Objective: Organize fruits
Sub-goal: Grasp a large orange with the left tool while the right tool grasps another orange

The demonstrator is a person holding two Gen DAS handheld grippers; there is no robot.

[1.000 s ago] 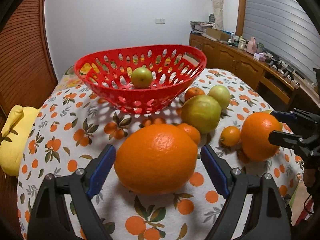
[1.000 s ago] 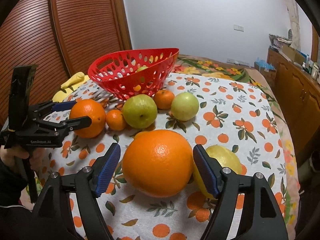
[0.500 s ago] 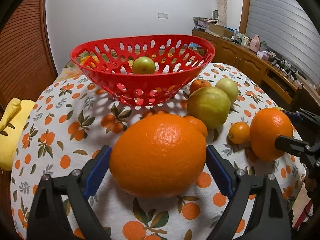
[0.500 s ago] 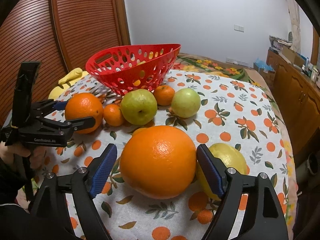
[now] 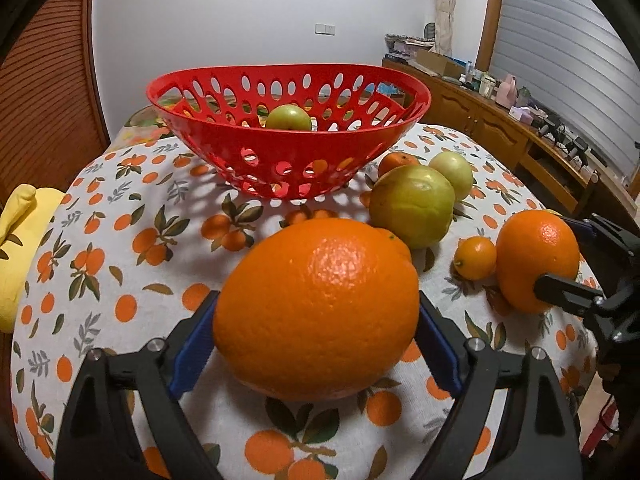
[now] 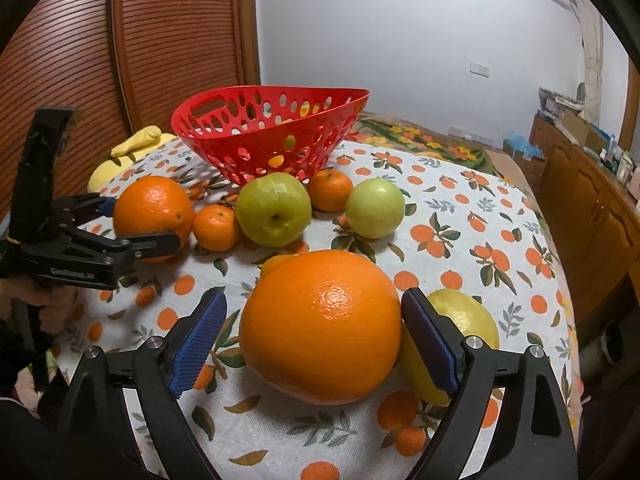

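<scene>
On the orange-print tablecloth lie two large oranges. One orange (image 5: 316, 308) sits between the blue pads of my left gripper (image 5: 318, 300). Its jaws are closing, and both pads lie against the fruit's sides. The right wrist view shows the same pair, orange (image 6: 152, 212) and left gripper (image 6: 142, 222). The other orange (image 6: 320, 328) lies between the pads of my right gripper (image 6: 314, 296). Its jaws are opening, with a gap at the left pad. A red perforated basket (image 5: 280, 148) behind holds one green apple (image 5: 289, 118).
Between the oranges and the basket lie a big green fruit (image 6: 274, 210), a pale green apple (image 6: 374, 208) and two mandarins (image 6: 218, 228) (image 6: 330, 190). A yellow lemon (image 6: 464, 320) touches the right finger's outside. A yellow object (image 5: 20, 240) lies at the table's left; wooden cabinets (image 6: 592, 208) stand on the right.
Both grippers have slid forward around their oranges, which now look larger. The right jaws have spread wider. The left pads, apart from the fruit before, now lie against it.
</scene>
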